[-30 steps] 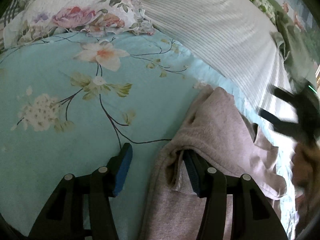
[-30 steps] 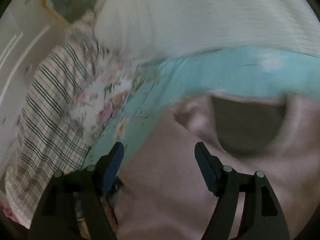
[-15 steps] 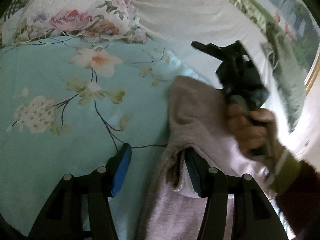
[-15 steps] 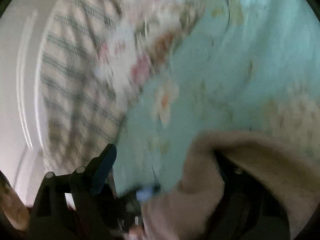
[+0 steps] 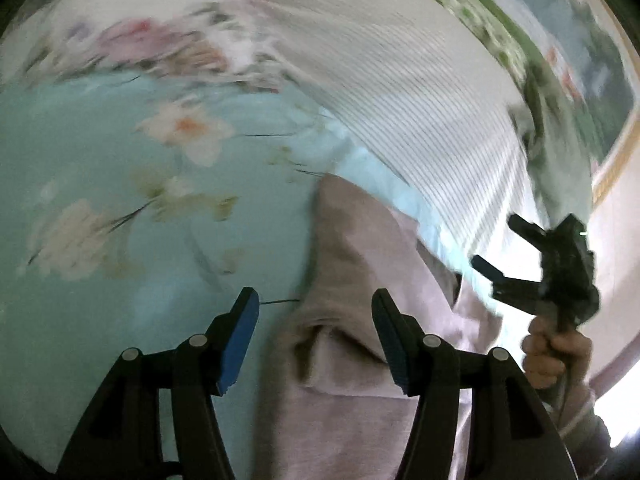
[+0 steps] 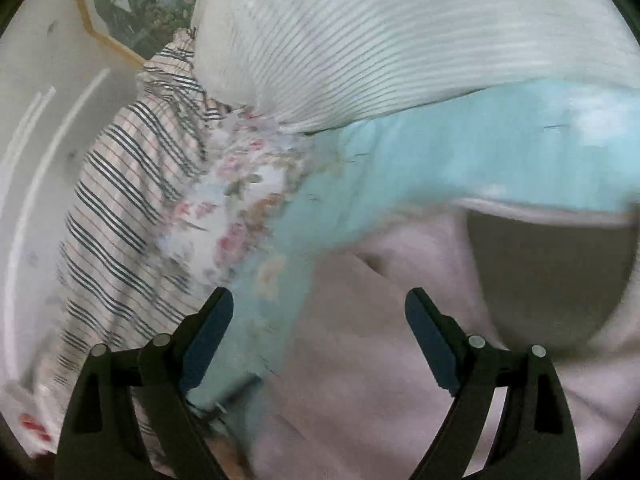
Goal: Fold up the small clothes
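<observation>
A pale mauve garment [image 5: 360, 280] lies partly folded on a turquoise floral bedsheet [image 5: 100, 152], its near portion running under the left gripper [image 5: 316, 340] and its far end narrowing toward a white ribbed pillow [image 5: 420, 120]; the left gripper's blue-padded fingers [image 5: 238, 340] stand spread wide, holding nothing, one over bare sheet and the other above the cloth; in the left wrist view the right gripper [image 5: 504, 252], held in the person's right hand [image 5: 556, 356], sits off the garment's right edge, its fingers parted and empty; the right wrist view shows the same garment [image 6: 380, 380] with a dark opening [image 6: 552, 276], seemingly a neck or leg hole, beside a striped pillow [image 6: 120, 208] and a floral pillow [image 6: 240, 200]. With neither tool gripping, the soft fabric could likely spring back and undo the fold; a pinch taken too deep could catch the bedsheet along with the cloth, dragging both; motion blur suggests fast movement, which risks a misplaced grasp on a single layer.
</observation>
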{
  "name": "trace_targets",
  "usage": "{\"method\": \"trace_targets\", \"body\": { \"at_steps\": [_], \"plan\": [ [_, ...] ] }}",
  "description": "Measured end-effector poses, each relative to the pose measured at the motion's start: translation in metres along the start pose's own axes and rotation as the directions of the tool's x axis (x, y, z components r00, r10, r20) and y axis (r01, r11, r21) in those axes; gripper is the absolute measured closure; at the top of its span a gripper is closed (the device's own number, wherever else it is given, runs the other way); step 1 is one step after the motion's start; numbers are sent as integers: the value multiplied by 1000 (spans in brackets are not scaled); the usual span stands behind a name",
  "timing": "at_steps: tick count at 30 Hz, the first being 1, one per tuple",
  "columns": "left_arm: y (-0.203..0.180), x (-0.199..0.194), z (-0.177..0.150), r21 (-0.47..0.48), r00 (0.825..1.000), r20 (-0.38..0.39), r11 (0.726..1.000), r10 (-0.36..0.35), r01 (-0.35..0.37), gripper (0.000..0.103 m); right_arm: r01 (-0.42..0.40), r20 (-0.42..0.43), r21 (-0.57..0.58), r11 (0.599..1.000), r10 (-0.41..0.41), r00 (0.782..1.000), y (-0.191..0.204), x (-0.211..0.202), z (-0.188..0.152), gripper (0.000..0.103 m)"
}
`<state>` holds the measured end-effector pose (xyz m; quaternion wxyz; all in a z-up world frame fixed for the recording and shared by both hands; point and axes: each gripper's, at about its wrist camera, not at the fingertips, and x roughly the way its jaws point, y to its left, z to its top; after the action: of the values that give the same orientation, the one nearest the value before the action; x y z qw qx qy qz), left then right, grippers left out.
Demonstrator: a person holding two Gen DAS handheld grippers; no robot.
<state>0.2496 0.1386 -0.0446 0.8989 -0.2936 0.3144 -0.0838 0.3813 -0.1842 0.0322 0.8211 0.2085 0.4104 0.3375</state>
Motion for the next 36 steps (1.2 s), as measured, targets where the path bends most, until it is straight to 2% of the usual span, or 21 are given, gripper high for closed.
{"method": "trace_targets", "body": {
  "at_steps": [1, 3, 5, 6, 7, 9, 11, 14, 15, 20, 21, 22, 23, 25, 26, 27, 28, 30, 32, 33, 36],
  "plan": [
    [-13, 6, 4, 52, 999, -26, 998, 22, -20, 44, 22, 7, 5, 1000, -22, 1000, -6, -13, -7, 14],
    [-38, 29, 13, 167, 986, -104, 980, 127, -109, 43, 79, 26, 34, 996, -80, 996, -17, -31, -18, 14],
    [-44, 56, 15, 252, 950, -168, 943, 265, -218, 43, 114, 81, 70, 991, -119, 990, -28, -59, -34, 14],
    [-42, 64, 14, 271, 934, -185, 929, 307, -252, 43, 124, 96, 83, 989, -132, 987, -30, -68, -39, 14],
    [-35, 74, 9, 280, 921, -227, 927, 316, -249, 42, 155, 107, 105, 982, -167, 980, -38, -82, -50, 14],
    [-32, 67, 4, 294, 934, -205, 929, 292, -226, 42, 236, 128, 125, 964, -251, 960, -45, -107, -64, 15],
    [-33, 56, 1, 300, 941, -197, 930, 276, -211, 43, 370, 185, 153, 917, -394, 900, -54, -142, -85, 15],
    [-31, 42, 3, 270, 957, -164, 944, 239, -189, 43, 473, 230, 237, 848, -522, 821, -70, -184, -111, 18],
    [-30, 40, 4, 260, 959, -161, 947, 233, -186, 43, 496, 225, 254, 831, -549, 805, -76, -193, -117, 21],
    [-28, 49, 6, 220, 954, -172, 953, 246, -207, 43, 565, 122, 254, 785, -606, 786, -99, -187, -130, 45],
    [-28, 54, 4, 222, 952, -175, 952, 252, -211, 43, 584, 98, 248, 773, -620, 779, -103, -179, -131, 57],
    [-28, 56, 2, 231, 949, -173, 948, 263, -220, 43, 593, 84, 247, 766, -627, 775, -105, -175, -131, 82],
    [-30, 56, 0, 244, 947, -169, 943, 273, -228, 43, 596, 85, 250, 763, -631, 771, -107, -174, -131, 98],
    [-33, 56, -1, 264, 944, -162, 935, 287, -239, 43, 563, 166, 259, 785, -610, 775, -96, -186, -129, 100],
    [-33, 57, -1, 270, 942, -161, 931, 294, -244, 42, 565, 212, 253, 785, -615, 759, -88, -195, -128, 100],
    [-33, 57, -2, 275, 940, -160, 929, 300, -249, 42, 586, 257, 243, 773, -633, 730, -78, -205, -126, 100],
    [-34, 59, -2, 278, 939, -160, 927, 304, -252, 41, 593, 263, 243, 767, -641, 721, -78, -209, -125, 100],
    [-37, 62, -4, 291, 933, -156, 918, 325, -271, 41, 601, 189, 257, 757, -649, 737, -93, -202, -124, 100],
    [-38, 63, -6, 308, 928, -151, 909, 340, -282, 41, 617, 72, 250, 746, -650, 757, -112, -187, -125, 100],
    [-39, 63, -6, 316, 927, -150, 905, 344, -285, 41, 634, 44, 253, 731, -663, 747, -114, -183, -127, 99],
    [-37, 62, -6, 320, 925, -153, 903, 348, -287, 41, 699, 142, 250, 670, -740, 658, -91, -194, -128, 96]
  ]
}}
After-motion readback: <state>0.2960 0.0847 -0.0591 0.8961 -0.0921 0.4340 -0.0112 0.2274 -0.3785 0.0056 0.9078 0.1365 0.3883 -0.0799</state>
